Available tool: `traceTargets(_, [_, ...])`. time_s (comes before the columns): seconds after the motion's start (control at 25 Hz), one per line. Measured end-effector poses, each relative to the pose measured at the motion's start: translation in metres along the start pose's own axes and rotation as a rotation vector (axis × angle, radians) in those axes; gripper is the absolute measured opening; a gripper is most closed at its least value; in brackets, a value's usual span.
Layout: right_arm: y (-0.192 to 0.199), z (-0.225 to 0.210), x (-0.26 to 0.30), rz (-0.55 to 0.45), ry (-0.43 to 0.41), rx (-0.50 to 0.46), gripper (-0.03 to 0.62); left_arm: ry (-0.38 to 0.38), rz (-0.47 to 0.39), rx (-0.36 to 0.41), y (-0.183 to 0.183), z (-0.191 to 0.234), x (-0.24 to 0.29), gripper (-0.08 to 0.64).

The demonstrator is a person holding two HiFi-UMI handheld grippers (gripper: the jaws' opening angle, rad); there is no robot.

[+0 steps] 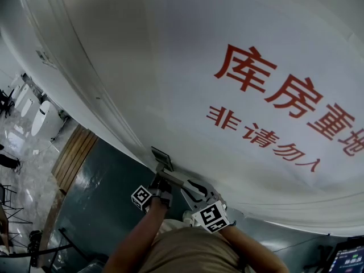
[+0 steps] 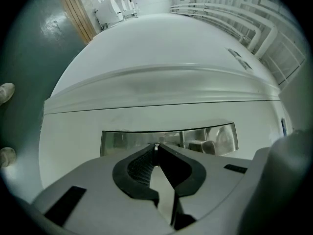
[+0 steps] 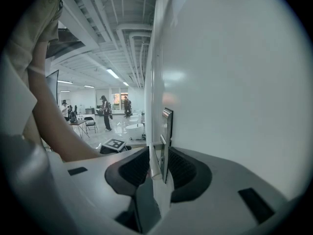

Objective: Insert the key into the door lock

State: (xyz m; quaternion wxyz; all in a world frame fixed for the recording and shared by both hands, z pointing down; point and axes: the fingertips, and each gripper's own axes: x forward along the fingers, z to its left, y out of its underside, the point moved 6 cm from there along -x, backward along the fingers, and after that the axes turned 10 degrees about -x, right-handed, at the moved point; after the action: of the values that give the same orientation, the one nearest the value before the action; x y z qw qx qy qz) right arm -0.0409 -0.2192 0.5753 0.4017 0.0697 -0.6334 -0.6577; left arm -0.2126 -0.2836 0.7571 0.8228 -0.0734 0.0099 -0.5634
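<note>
A tall white door [image 1: 187, 67] with red printed characters [image 1: 267, 84] fills most of the head view, above a dark grey-green floor [image 1: 108, 192]. Low on the door's left edge sits a narrow brushed-metal lock plate [image 1: 161, 157].

The left hand-held gripper [image 1: 161, 181] points up at this plate from just below. In its own view its black ribbed jaws are pressed together at the tips on a thin silver key [image 2: 156, 147], of which only a sliver shows. The key's end lies against the lower edge of the lock plate [image 2: 137, 142]; whether it has entered a keyhole cannot be told.

The right hand-held gripper [image 1: 181, 185] comes in from the right, close beside the left one. Its jaws stand a narrow gap apart, closed in on a pale lever-shaped door handle [image 3: 153, 166] that runs away from the camera to the plate [image 3: 167, 131], seen edge-on. Far behind, on the left, people [image 3: 106, 112] stand in a bright hall.
</note>
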Motion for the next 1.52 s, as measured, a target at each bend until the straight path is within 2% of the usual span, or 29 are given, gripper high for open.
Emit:
traceTargets(0.08, [-0.001, 0.001, 0.000, 0.000, -0.001, -0.003, 0.123, -0.013, 0.008, 0.023, 0.000, 0.000, 0.000, 0.032])
traceTargets(0.2, [-0.002, 0.002, 0.001, 0.000, -0.003, -0.006, 0.123, -0.047, 0.042, 0.121, -0.001, -0.003, 0.001, 0.032])
traceTargets(0.28, [-0.002, 0.003, 0.002, 0.002, -0.006, -0.008, 0.123, -0.058, 0.057, 0.152, -0.001, -0.005, 0.002, 0.034])
traceTargets(0.56, [-0.002, 0.007, 0.002, 0.006, -0.013, -0.013, 0.123, -0.053, 0.057, 0.128, -0.005, -0.008, 0.012, 0.037])
traceTargets(0.72, [-0.004, 0.007, 0.000, 0.002, -0.004, -0.011, 0.123, -0.079, 0.087, 0.177, -0.008, -0.013, 0.011, 0.042])
traceTargets(0.88, [-0.005, 0.008, 0.001, -0.005, -0.003, -0.006, 0.123, -0.080, 0.053, 0.163, -0.013, -0.012, -0.005, 0.065])
traceTargets(1.0, [-0.006, 0.009, 0.003, -0.009, -0.006, -0.003, 0.123, -0.105, 0.043, 0.208, -0.014, -0.014, -0.018, 0.099])
traceTargets(1.12, [-0.007, 0.010, 0.003, -0.013, -0.008, -0.003, 0.123, -0.150, 0.010, 0.297, -0.019, -0.020, -0.036, 0.114])
traceTargets(1.2, [-0.007, 0.010, 0.003, -0.017, -0.008, -0.003, 0.123, -0.165, 0.001, 0.383, -0.024, -0.030, -0.047, 0.114])
traceTargets(1.52, [-0.010, 0.004, 0.000, -0.032, 0.008, -0.004, 0.123, -0.121, 0.081, 0.821, -0.019, -0.093, -0.072, 0.115])
